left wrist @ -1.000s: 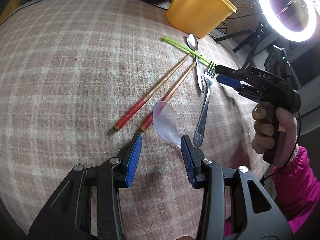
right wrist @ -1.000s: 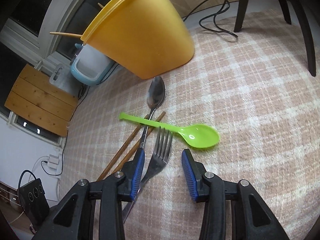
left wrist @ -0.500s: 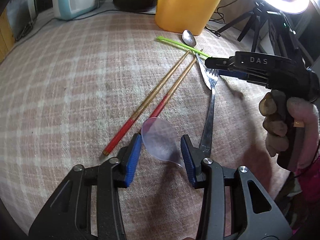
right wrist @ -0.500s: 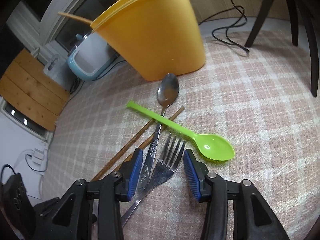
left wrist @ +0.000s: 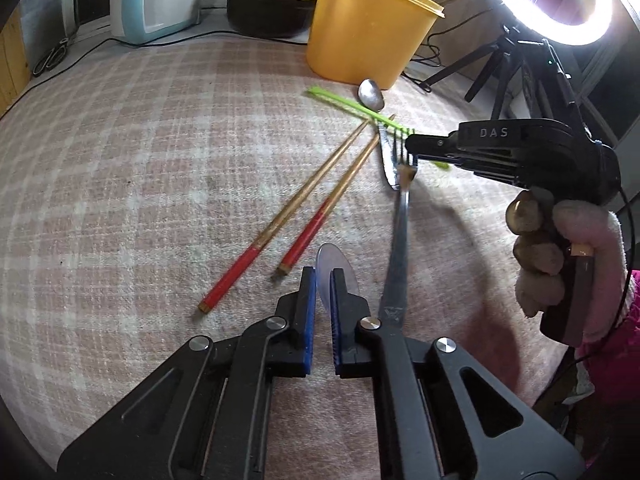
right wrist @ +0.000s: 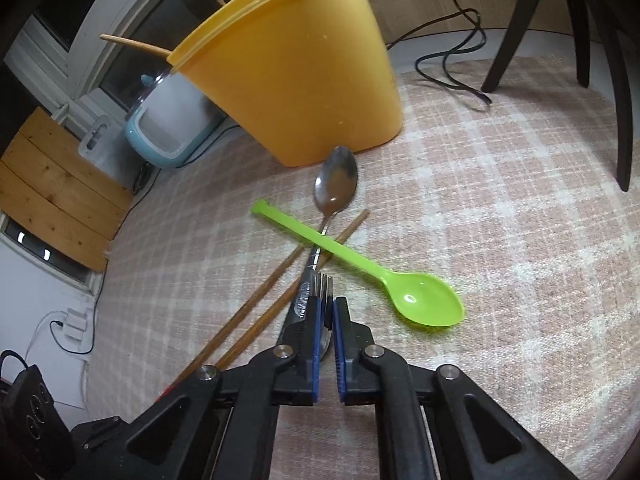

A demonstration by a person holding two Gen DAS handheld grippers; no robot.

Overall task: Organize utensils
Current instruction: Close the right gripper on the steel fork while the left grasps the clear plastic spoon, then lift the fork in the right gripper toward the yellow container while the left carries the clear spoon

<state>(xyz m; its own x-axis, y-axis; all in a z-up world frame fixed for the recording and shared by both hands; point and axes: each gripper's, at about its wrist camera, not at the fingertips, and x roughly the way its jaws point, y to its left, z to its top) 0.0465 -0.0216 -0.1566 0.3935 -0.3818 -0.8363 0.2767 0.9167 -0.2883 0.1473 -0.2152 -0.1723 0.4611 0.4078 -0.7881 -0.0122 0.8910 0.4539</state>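
Observation:
My left gripper (left wrist: pixel 322 276) is shut on a clear plastic spoon (left wrist: pixel 334 266), whose bowl sticks out past the blue pads. My right gripper (right wrist: pixel 327 300) is shut on the head of a steel fork (right wrist: pixel 323 280); the fork (left wrist: pixel 398 232) runs from that gripper (left wrist: pixel 412 156) toward the left one. A metal spoon (right wrist: pixel 336 184), a green plastic spoon (right wrist: pixel 424 304) and two red-tipped wooden chopsticks (left wrist: pixel 304 204) lie crossed on the checked cloth. A yellow tub (right wrist: pixel 296 80) stands behind them with sticks poking out of it.
A blue-white appliance (left wrist: pixel 156 0) and a black pot with a yellow lid (left wrist: pixel 272 4) stand at the far edge. A ring light on a tripod (left wrist: pixel 548 8) is at the right. Cables (right wrist: pixel 452 68) and dark chair legs (right wrist: pixel 616 80) lie beyond the tub.
Both grippers went from open to shut: the left on the clear spoon, the right on the fork's head. The left view tilted up, showing more of the table's far edge.

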